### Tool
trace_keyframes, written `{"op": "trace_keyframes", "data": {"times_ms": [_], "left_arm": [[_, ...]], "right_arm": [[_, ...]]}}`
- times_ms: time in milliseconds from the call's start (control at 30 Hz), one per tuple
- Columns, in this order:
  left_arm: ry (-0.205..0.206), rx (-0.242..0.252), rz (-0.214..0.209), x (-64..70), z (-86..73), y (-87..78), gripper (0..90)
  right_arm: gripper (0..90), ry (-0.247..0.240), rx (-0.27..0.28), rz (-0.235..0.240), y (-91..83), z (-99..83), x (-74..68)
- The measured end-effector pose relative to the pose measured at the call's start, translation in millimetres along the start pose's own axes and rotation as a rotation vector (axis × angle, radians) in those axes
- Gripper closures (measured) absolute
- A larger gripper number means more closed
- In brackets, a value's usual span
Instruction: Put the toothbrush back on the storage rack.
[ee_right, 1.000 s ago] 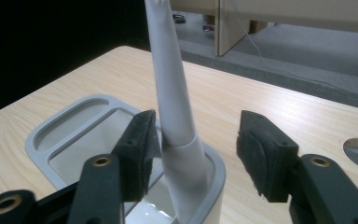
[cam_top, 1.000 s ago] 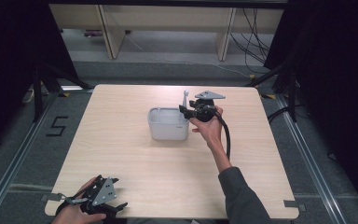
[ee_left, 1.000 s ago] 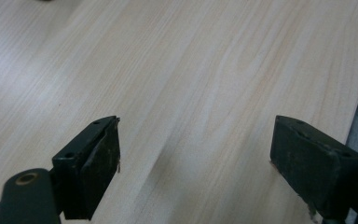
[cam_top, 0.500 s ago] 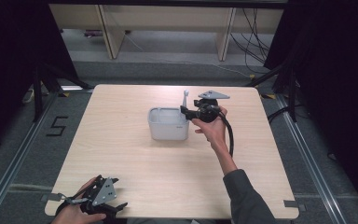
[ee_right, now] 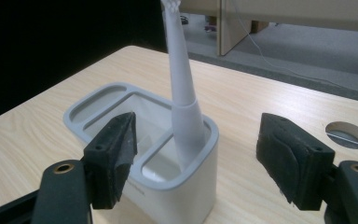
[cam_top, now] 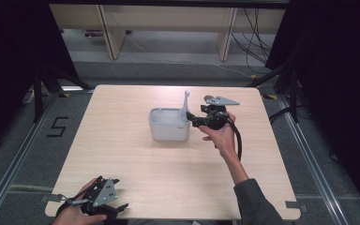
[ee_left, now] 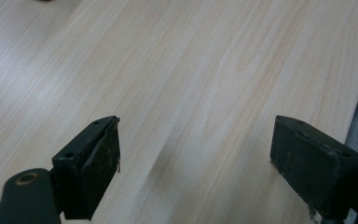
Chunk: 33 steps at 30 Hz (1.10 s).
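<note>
A: From above, we see our right gripper [cam_top: 191,119] just beside the holder [cam_top: 168,124] mid-table, a toothbrush [cam_top: 185,103] upright inside.

B: Our left gripper [ee_left: 193,156] gapes over bare table [ee_left: 205,70], gripping nothing.

A: Our right view: jaws wide apart, nothing between them, toothbrush [ee_right: 182,102] standing in the holder's [ee_right: 121,116] near compartment.

A holder [cam_top: 168,124] is set mid-table [cam_top: 122,154], with a toothbrush [cam_top: 185,104] stood in its right compartment. The right gripper [cam_top: 193,119] is held just right of it; the left gripper [cam_top: 110,206] is kept at the near left edge.
</note>
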<state>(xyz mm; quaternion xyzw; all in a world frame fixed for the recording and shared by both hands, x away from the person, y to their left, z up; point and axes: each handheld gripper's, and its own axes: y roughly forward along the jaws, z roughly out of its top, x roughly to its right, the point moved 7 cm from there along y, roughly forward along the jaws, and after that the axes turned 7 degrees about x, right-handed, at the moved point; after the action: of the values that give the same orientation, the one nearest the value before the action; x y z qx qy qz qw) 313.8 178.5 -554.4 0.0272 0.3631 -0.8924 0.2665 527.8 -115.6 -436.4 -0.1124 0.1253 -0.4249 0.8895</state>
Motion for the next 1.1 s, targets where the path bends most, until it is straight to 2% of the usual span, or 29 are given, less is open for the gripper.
{"op": "trace_keyframes", "data": {"times_ms": [100,133,167,200,233,267,300,367,400,467,500,533,567,600,633,667,700,733,767,800,833,867,933,967,1000,1033,1067,1100], "left_arm": [[0.000,-0.001,0.000,0.1,0.4,-0.3,15.6],[0.013,-0.011,-0.002,-0.5,-0.1,-1.0,15.6],[0.014,-0.012,-0.003,-0.4,-0.4,-1.0,15.6],[0.004,-0.005,-0.003,0.1,-0.2,-0.2,15.7],[0.001,-0.002,0.001,-0.3,-0.1,0.2,15.6],[-0.001,-0.001,0.000,0.0,0.2,0.1,15.6],[0.010,-0.008,-0.002,-0.4,-0.1,-0.6,15.7],[0.021,-0.021,-0.006,-0.8,-0.9,-1.6,15.6],[0.001,-0.003,0.000,-0.1,-0.2,0.2,15.6],[-0.001,-0.001,-0.001,0.1,0.2,-0.1,15.6],[0.012,-0.013,-0.003,-0.6,-0.2,-1.2,15.6],[0.010,-0.012,-0.001,-0.5,-0.2,-0.9,15.6],[0.000,-0.001,0.000,-0.1,0.2,0.0,15.6],[-0.001,0.001,0.000,-0.1,0.3,-0.2,15.6],[0.000,0.001,0.000,-0.1,0.4,-0.4,15.6],[0.000,0.001,0.000,0.0,0.4,-0.4,15.6],[0.000,0.001,0.000,0.1,0.3,-0.3,15.6],[0.000,-0.003,-0.001,0.1,0.1,-0.4,15.6],[0.000,0.001,-0.001,0.1,0.1,0.0,15.6],[-0.001,0.001,-0.001,0.1,0.2,-0.1,15.6],[-0.001,0.000,-0.001,0.2,0.2,-0.2,15.6],[-0.001,-0.002,-0.001,0.2,0.1,-0.5,15.6],[-0.001,0.000,-0.001,0.0,0.2,-0.1,15.6],[0.000,0.000,-0.001,0.0,0.3,-0.3,15.6],[0.000,0.000,-0.001,0.1,0.4,-0.4,15.6],[0.009,-0.008,-0.002,-0.5,-0.1,-1.0,15.6],[0.009,-0.008,-0.002,-0.5,-0.3,-0.8,15.6],[0.000,0.000,-0.001,0.1,0.1,-0.2,15.6]], "right_arm": [[29.2,-0.002,-0.005,-0.006,-5.5,-3.1,-1.5],[29.2,0.006,-0.008,-0.003,-6.5,-4.2,-2.5],[29.2,-0.020,-0.008,0.010,-7.3,-4.6,-2.1],[29.2,-0.013,0.000,0.010,-8.0,-5.5,-3.2],[29.2,0.004,-0.018,0.010,-10.3,-7.2,-4.9],[29.1,-0.018,-0.012,0.007,-11.2,-7.1,-4.1],[29.1,0.003,-0.017,0.005,-12.6,-8.6,-6.2],[28.9,-0.009,-0.011,0.018,-14.1,-9.3,-7.9],[28.9,-0.012,-0.014,0.022,-15.4,-9.9,-8.5],[28.9,-0.019,-0.005,0.018,-17.1,-10.8,-9.0],[28.9,-0.036,-0.003,0.030,-17.3,-11.3,-8.8],[28.7,-0.011,-0.017,0.028,-18.5,-13.2,-10.9],[28.6,-0.022,-0.027,0.027,-20.3,-14.1,-10.8],[28.2,-0.035,-0.014,0.036,-19.8,-14.1,-10.4],[27.9,-0.004,-0.025,0.032,-21.4,-15.6,-13.2],[27.8,-0.032,-0.019,0.035,-20.9,-16.1,-12.0],[27.6,-0.022,-0.022,0.021,-22.4,-17.2,-12.8],[27.2,-0.038,-0.031,0.034,-23.1,-18.4,-13.1],[27.1,-0.012,-0.031,0.037,-23.5,-19.8,-16.1],[26.6,-0.025,-0.033,0.048,-24.0,-20.8,-16.9],[26.1,-0.008,-0.038,0.036,-24.6,-23.0,-19.1],[26.1,-0.030,-0.043,0.049,-24.4,-24.1,-18.6],[25.9,-0.031,-0.038,0.035,-25.3,-26.8,-19.0],[25.8,-0.040,-0.045,0.048,-25.9,-28.0,-18.6],[25.6,-0.004,-0.062,0.045,-27.5,-30.7,-21.6],[25.4,-0.046,-0.058,0.037,-28.4,-31.0,-18.2],[25.3,-0.022,-0.064,0.048,-28.8,-33.2,-20.7],[25.2,-0.031,-0.066,0.043,-29.8,-34.2,-20.3]]}}
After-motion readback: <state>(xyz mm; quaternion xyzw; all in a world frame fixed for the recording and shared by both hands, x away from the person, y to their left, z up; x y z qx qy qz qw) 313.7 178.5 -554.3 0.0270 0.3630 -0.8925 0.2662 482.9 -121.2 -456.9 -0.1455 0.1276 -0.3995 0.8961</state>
